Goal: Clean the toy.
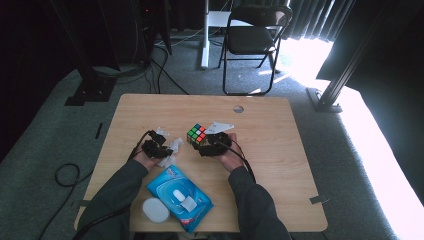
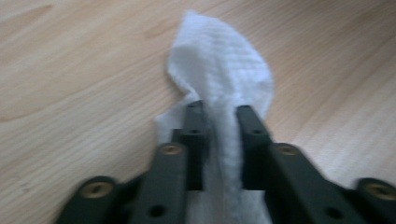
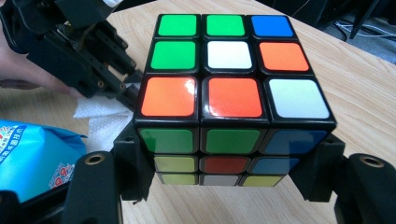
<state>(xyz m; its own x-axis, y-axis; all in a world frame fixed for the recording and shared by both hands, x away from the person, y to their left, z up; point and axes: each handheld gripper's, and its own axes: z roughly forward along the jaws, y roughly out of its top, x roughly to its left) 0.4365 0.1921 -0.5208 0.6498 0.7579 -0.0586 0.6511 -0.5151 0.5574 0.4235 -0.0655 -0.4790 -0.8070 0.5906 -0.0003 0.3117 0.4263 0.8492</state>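
Observation:
A scrambled puzzle cube [image 3: 231,93] with coloured stickers sits between the jaws of my right gripper [image 3: 231,161], which is shut on its two sides; in the high view the cube [image 1: 196,134] is held just above the table's middle by the right gripper [image 1: 206,145]. My left gripper [image 2: 220,116] is shut on a white wet wipe [image 2: 219,70] that trails onto the wood. From above, the left gripper [image 1: 161,145] and the wipe [image 1: 174,146] lie left of the cube. The right gripper view has the left gripper [image 3: 126,88] close beside the cube's left side.
A blue wet-wipe packet [image 1: 179,197] lies near the front edge with a round white lid [image 1: 155,210] beside it. A white paper scrap [image 1: 220,126] lies behind the cube. A cable hole [image 1: 238,108] marks the wooden table [image 1: 285,165]. A folding chair [image 1: 252,35] stands beyond.

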